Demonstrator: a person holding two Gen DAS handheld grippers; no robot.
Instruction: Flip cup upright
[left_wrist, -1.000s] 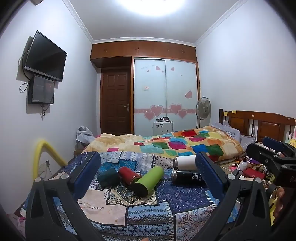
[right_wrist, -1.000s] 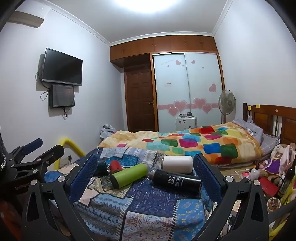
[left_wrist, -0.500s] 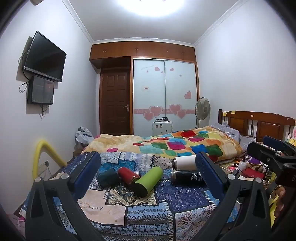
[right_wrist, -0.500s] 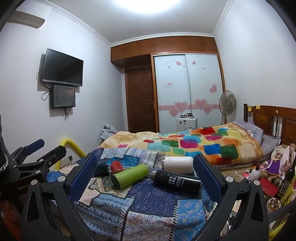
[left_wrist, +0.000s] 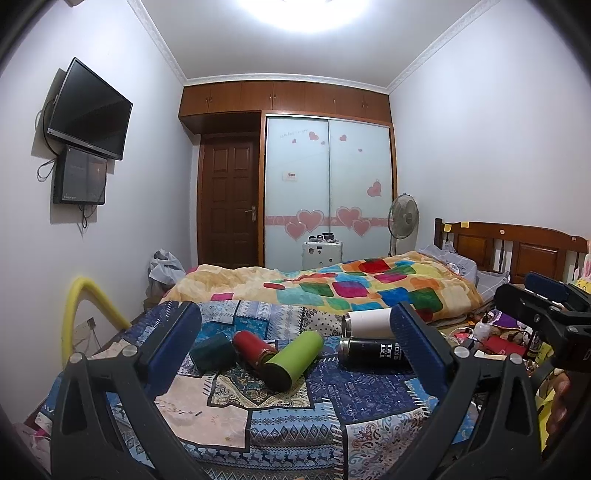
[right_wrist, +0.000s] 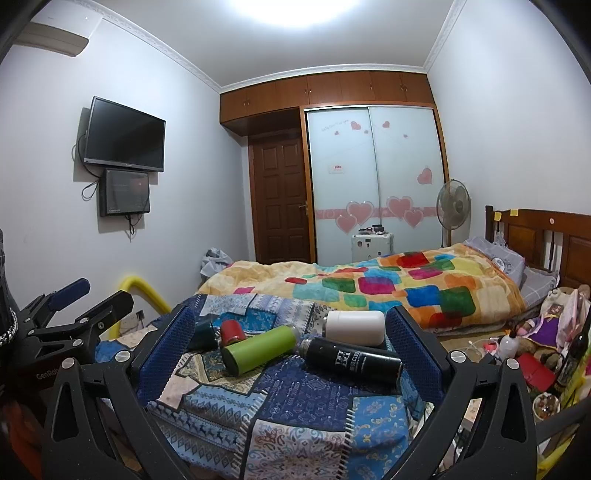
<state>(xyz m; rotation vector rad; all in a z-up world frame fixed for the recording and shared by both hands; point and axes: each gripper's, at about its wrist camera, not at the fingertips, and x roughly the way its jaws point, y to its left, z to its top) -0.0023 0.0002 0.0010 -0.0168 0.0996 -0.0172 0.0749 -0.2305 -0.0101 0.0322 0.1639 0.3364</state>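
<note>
Several cups lie on their sides on a patchwork cloth (left_wrist: 295, 413): a dark green cup (left_wrist: 213, 351), a red cup (left_wrist: 255, 348), a lime green cup (left_wrist: 294, 359), a white cup (left_wrist: 367, 324) and a black cup (left_wrist: 373, 352). My left gripper (left_wrist: 295, 332) is open and empty, held back from them. My right gripper (right_wrist: 290, 336) is open and empty, also short of the cups; the lime cup (right_wrist: 260, 349), black cup (right_wrist: 351, 360) and white cup (right_wrist: 354, 326) show between its fingers.
A bed with a colourful blanket (left_wrist: 351, 284) lies behind the cloth. A yellow padded bar (left_wrist: 79, 306) stands at left. Clutter on the floor (right_wrist: 535, 343) lies at right. Each gripper shows at the edge of the other's view.
Both views have shifted very slightly; the cups have not moved and both grippers stay open.
</note>
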